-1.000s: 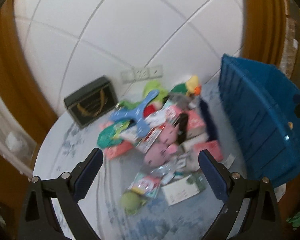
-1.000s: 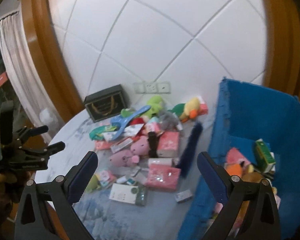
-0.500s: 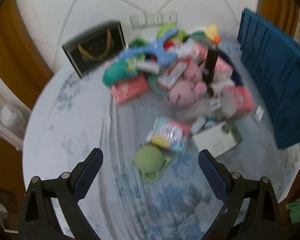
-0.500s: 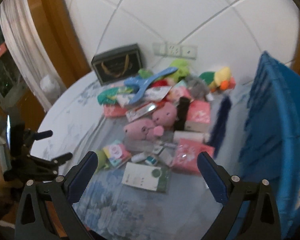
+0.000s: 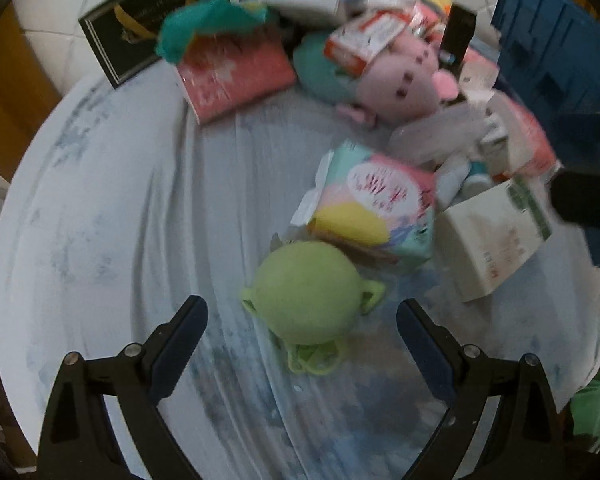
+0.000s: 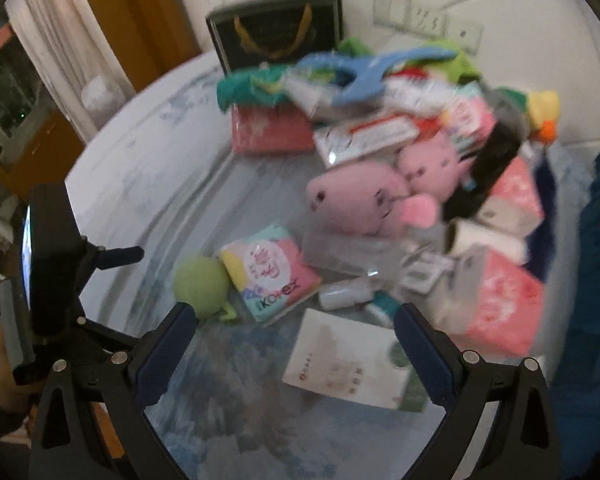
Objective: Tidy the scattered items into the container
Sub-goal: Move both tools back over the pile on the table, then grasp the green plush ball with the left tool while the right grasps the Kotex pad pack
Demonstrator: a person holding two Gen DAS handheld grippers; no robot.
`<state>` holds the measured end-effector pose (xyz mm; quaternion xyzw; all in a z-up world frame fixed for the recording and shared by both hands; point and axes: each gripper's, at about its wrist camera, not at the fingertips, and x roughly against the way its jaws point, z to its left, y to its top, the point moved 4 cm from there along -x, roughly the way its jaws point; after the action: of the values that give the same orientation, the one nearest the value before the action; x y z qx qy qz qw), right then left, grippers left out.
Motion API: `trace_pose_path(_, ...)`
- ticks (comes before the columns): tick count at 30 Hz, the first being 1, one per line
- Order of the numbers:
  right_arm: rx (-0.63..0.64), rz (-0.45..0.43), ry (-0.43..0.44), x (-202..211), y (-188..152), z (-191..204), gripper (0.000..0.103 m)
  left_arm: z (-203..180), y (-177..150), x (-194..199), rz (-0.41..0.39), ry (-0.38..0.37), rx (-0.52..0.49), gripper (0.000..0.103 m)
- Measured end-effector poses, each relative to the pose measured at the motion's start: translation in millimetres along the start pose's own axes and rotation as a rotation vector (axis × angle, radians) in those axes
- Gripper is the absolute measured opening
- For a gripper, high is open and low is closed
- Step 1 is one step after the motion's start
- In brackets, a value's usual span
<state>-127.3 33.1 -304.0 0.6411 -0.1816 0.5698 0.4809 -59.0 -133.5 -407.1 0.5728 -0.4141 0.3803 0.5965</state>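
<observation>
A pile of scattered items covers the far half of a round table. Nearest me is a small green plush (image 5: 310, 294), lying just ahead of my open left gripper (image 5: 302, 320), between its fingers' line. The same green plush (image 6: 201, 282) shows in the right wrist view, left of my open right gripper (image 6: 294, 326), which hovers over a white box (image 6: 350, 362). A pastel Kotex pack (image 5: 374, 210) (image 6: 270, 270) touches the plush. Behind lie pink plush toys (image 5: 396, 80) (image 6: 364, 198) and pink tissue packs (image 5: 236, 70) (image 6: 496, 304). The blue container (image 5: 556, 52) stands at the right.
A dark gift bag (image 5: 148, 20) (image 6: 278, 30) leans on the tiled wall behind the pile. The table's near-left part (image 5: 112, 216) shows bare bluish cloth. The left gripper's body (image 6: 56, 264), held by a hand, is at the left of the right wrist view.
Both grippers have moved forward and down toward the table. The green plush now sits close between the left fingers' reach; the white box lies under the right gripper. Both stay open.
</observation>
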Motion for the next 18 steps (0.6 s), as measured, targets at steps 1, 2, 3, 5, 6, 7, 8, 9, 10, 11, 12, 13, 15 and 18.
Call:
trace_pose_path(1, -0.003, 0.020, -0.003, -12, 0, 1, 0.100, 1, -1, -5, 0.004, 0.001, -0.007, 0.097)
trace_pose_path(2, -0.012, 0.039, -0.009, -24, -1, 2, 0.100, 1, -2, -10, 0.006, 0.003, -0.014, 0.097)
trace_pose_path(3, -0.023, 0.052, -0.004, -36, -1, 3, 0.100, 2, -4, -16, 0.008, -0.002, -0.017, 0.097)
trace_pose_path(5, -0.031, 0.072, -0.005, -53, 0, 4, 0.100, 3, -4, -23, 0.009, -0.019, -0.015, 0.097)
trace_pose_path(6, -0.033, 0.085, -0.003, -62, 1, 6, 0.100, 4, -5, -26, 0.002, -0.031, -0.021, 0.097)
trace_pose_path(7, -0.033, 0.098, 0.000, -70, 2, 7, 0.100, 4, -5, -28, -0.004, -0.038, -0.027, 0.097)
trace_pose_path(8, -0.028, 0.109, -0.001, -79, 3, 9, 0.100, 4, -5, -30, -0.011, -0.046, -0.033, 0.097)
trace_pose_path(9, -0.017, 0.117, -0.005, -86, 3, 11, 0.100, 3, -5, -32, -0.019, -0.058, -0.043, 0.097)
trace_pose_path(10, -0.003, 0.132, -0.011, -96, 4, 14, 0.100, 3, -5, -35, -0.021, -0.064, -0.051, 0.097)
trace_pose_path(11, 0.003, 0.147, -0.010, -103, 3, 16, 0.100, 2, -5, -37, -0.021, -0.070, -0.060, 0.097)
trace_pose_path(12, 0.007, 0.157, -0.009, -109, 3, 17, 0.099, 2, -5, -40, -0.028, -0.077, -0.076, 0.097)
trace_pose_path(13, 0.012, 0.163, -0.015, -114, 3, 18, 0.100, 1, -5, -41, -0.033, -0.079, -0.088, 0.097)
trace_pose_path(15, 0.036, 0.155, -0.035, -121, 4, 21, 0.100, -1, -5, -46, -0.035, -0.086, -0.105, 0.096)
trace_pose_path(18, 0.032, 0.151, -0.036, -125, 8, 23, 0.100, -3, -3, -50, -0.041, -0.097, -0.112, 0.090)
